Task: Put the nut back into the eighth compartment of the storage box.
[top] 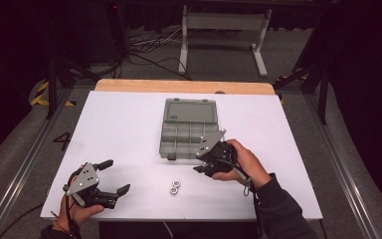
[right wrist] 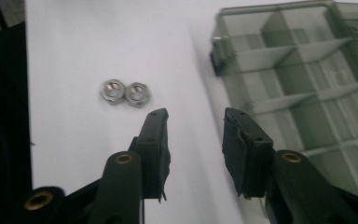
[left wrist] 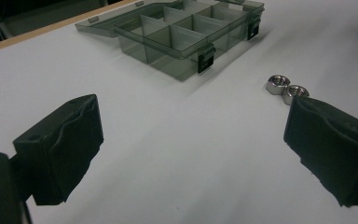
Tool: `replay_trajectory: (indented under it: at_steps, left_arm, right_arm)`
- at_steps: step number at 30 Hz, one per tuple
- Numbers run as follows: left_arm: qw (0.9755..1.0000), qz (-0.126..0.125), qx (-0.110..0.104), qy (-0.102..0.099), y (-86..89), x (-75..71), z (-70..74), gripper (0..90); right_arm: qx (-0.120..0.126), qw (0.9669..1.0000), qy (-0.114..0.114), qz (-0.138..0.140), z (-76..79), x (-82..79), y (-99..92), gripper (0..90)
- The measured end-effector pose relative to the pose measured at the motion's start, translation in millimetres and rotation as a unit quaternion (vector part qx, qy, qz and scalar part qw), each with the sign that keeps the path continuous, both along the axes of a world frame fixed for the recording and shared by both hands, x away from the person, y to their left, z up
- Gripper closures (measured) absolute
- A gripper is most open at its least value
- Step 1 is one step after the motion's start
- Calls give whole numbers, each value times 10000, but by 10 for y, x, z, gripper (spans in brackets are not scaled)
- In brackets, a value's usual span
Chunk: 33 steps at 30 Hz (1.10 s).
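Left gripper [top: 113, 176] rests near the table's [top: 129, 119] front-left edge, jaws spread wide and empty; bare white surface lies ahead of it, and the two hex nuts [top: 175, 186] sit off its right jaw. The nuts lie touching each other, ahead-left of the right gripper [right wrist: 193, 123] in its own view. Right gripper hangs just beside the open compartment box's [top: 186, 130] front-right corner, jaws parted with nothing between them. Judged step: sorting nuts into the box, with the right gripper unloaded. Next move calls for reaching back to a nut and closing on one only. Clear room between box front and nuts; table front edge lies close behind them.
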<state>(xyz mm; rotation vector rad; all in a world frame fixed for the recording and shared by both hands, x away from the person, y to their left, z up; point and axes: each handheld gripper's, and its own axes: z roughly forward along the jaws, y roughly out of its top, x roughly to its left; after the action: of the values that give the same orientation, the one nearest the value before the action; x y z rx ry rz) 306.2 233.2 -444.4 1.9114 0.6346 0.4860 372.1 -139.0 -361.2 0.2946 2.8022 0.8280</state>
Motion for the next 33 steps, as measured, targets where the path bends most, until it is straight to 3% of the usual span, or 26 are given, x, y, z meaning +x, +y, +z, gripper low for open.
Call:
replay_trajectory:
  at_steps: [4,15,25,33]
  left_arm:
    - [10000,-7,15,22,-7,4,-6,52]
    - [10000,-39,21,57,-10,9,-12,53]
    - [10000,-54,22,64,-12,9,-12,53]
    - [10000,-49,48,70,-19,18,-19,53]
  right_arm:
    - [-256,9993,121,258,-158,-42,234,615]
    - [-803,9952,402,388,-527,1,524,604]
    - [-984,9926,563,429,-677,31,632,606]
    - [-724,9941,708,383,-705,75,657,631]
